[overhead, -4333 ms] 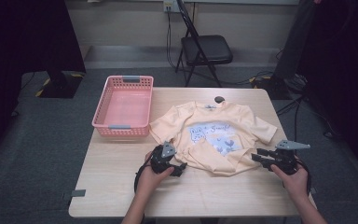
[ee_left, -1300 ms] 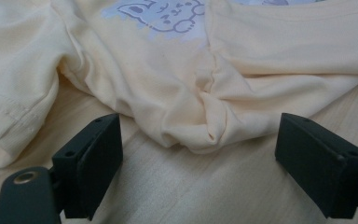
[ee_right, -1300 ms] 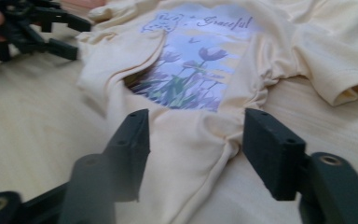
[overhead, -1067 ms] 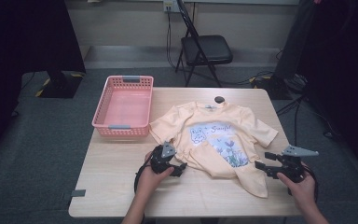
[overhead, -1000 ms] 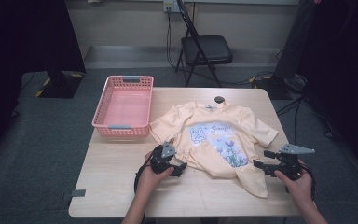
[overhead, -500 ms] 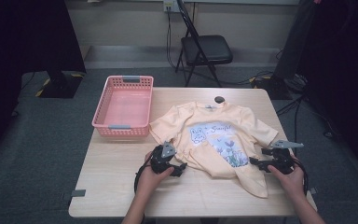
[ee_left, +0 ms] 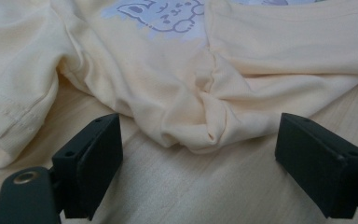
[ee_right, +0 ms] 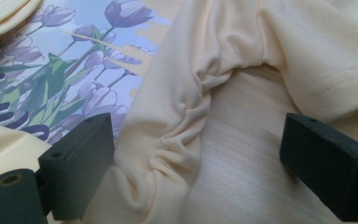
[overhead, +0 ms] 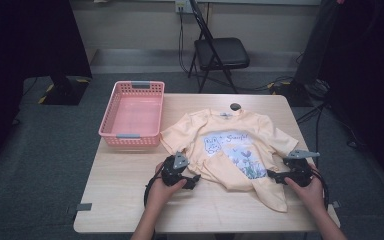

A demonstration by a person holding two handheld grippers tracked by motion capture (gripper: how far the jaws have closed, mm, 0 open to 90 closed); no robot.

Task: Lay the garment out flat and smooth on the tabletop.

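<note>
Fabric of a pale yellow cotton T-shirt (overhead: 230, 150) lies spread on the light wooden table (overhead: 125, 200), partly folded. Left gripper (overhead: 192, 180) sits at its bunched lower-left edge, jaws apart and gripping nothing. Right gripper (overhead: 272, 176), jaws just opened wide, straddles a crumpled fold loosely. Cursive writing above the tulip print is too small to read.
</note>
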